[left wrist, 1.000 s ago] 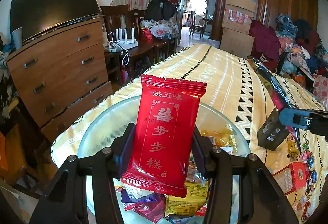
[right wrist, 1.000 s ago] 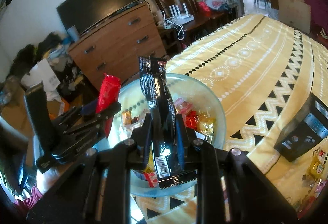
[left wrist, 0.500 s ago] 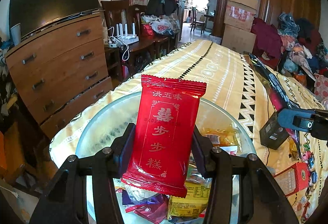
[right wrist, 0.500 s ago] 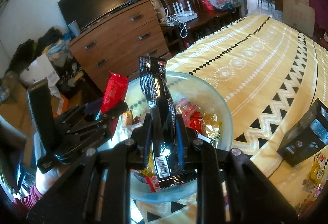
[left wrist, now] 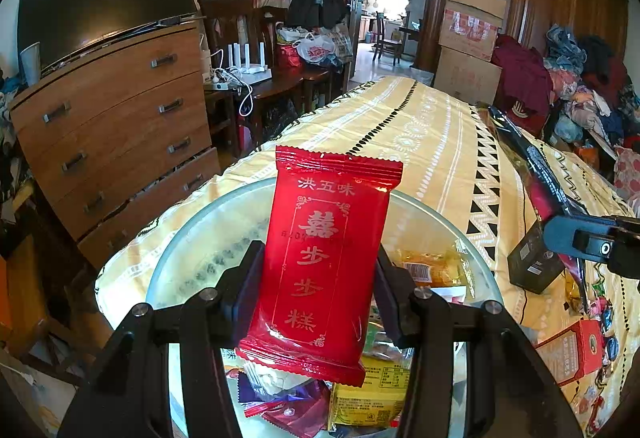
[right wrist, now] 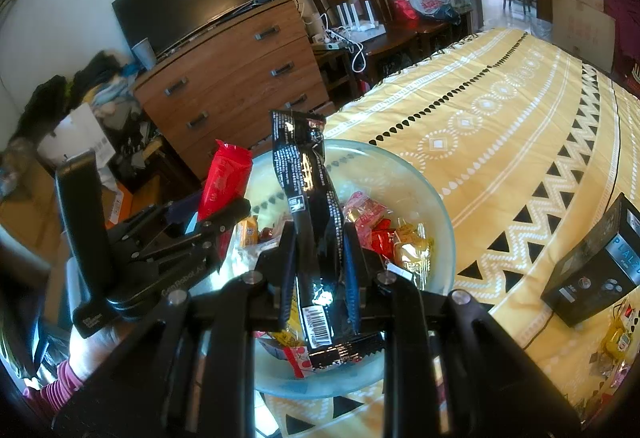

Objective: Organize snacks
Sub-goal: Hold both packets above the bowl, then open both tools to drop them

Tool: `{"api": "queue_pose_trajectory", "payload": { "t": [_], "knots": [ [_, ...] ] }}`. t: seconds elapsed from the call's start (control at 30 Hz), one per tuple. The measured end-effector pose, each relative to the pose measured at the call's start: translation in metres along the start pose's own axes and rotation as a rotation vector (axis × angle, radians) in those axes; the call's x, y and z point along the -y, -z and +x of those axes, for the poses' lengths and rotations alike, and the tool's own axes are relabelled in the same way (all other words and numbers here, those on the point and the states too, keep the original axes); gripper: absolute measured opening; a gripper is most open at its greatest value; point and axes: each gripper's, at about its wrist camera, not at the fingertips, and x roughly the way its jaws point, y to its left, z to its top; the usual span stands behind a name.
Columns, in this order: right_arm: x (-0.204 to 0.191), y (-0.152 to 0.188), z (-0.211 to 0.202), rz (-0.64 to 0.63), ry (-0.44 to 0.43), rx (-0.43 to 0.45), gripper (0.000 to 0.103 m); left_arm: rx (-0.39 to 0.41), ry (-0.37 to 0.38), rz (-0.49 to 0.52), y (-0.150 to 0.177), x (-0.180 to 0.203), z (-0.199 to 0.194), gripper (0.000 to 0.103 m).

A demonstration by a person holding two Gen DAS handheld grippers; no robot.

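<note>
My left gripper point(left wrist: 318, 278) is shut on a red snack packet point(left wrist: 324, 254) with gold characters, held upright over a glass bowl point(left wrist: 192, 238). The bowl holds several wrapped snacks point(left wrist: 368, 398). In the right wrist view my right gripper point(right wrist: 320, 270) is shut on a long black snack packet point(right wrist: 308, 197), also upright above the same bowl point(right wrist: 440, 222). The left gripper point(right wrist: 224, 215) with its red packet point(right wrist: 224, 177) shows at the bowl's left side there. The right gripper's blue-tipped finger point(left wrist: 576, 238) and its black packet point(left wrist: 532, 173) enter the left wrist view from the right.
The bowl stands near the corner of a table with a yellow patterned cloth point(right wrist: 520, 117). A black box point(right wrist: 596, 270) and a red box point(left wrist: 576, 350) sit to the right with loose sweets point(left wrist: 600, 314). A wooden dresser point(left wrist: 112, 117) with a television stands beyond the table's left edge.
Both grippers keep their packets and hold nearly still over the bowl. The right wrist view has shifted slightly, with the bowl sitting a little lower and nearer.
</note>
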Motion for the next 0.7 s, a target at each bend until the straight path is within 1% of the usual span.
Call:
{"api": "queue_pose_trajectory", "payload": {
  "t": [0.4,0.7],
  "knots": [
    [-0.0004,0.0002,0.0022,0.0,-0.002,-0.003,0.022,-0.002,0.0,-0.001,0.0001,-0.0005,0.0007,0.052],
    [0.0009,0.0028,0.008,-0.004,-0.004,-0.008,0.022,-0.008,-0.005,-0.006,0.0072,0.0004,0.0029,0.052]
  ]
}}
